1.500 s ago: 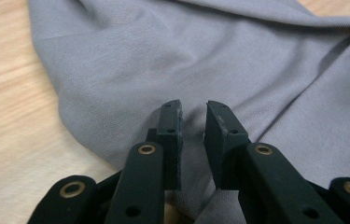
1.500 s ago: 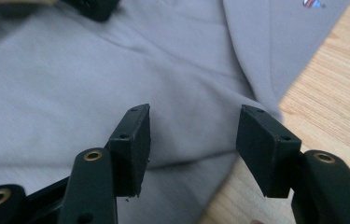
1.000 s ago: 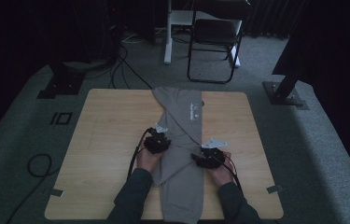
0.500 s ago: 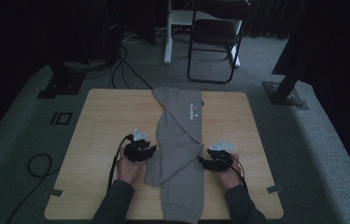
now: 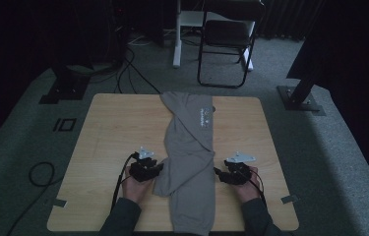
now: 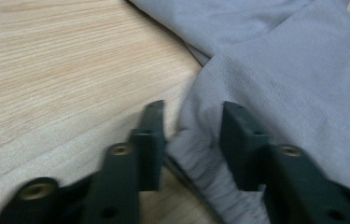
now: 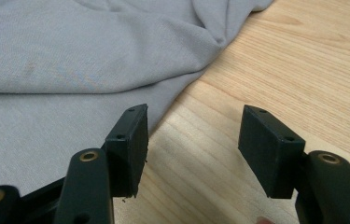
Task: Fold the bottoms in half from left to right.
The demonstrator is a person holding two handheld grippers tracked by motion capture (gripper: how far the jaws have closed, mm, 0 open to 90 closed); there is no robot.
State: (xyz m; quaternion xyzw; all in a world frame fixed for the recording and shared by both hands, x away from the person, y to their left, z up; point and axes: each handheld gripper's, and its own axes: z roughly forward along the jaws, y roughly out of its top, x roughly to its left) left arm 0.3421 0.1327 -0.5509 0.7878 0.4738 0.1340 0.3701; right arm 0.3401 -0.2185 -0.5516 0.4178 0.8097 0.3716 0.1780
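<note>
A grey sweatshirt lies folded into a long strip down the middle of the wooden table, with a small print near its far end. My left gripper is at the strip's left edge near the front. Its jaws stand partly apart, with the ribbed cuff of the sweatshirt lying between them on the table. In the left gripper view the left gripper points across that cuff. My right gripper sits at the strip's right edge. In its own view the right gripper is open over bare wood, beside the sweatshirt.
A black chair and a white stand are on the carpet beyond the table's far edge. Cables lie on the floor at the left. Black base plates flank the table. Bare wood stretches left and right of the sweatshirt.
Both grippers have moved from on top of the sweatshirt outward to its two side edges and toward the person. The cloth's near left edge now bulges out to the left.
</note>
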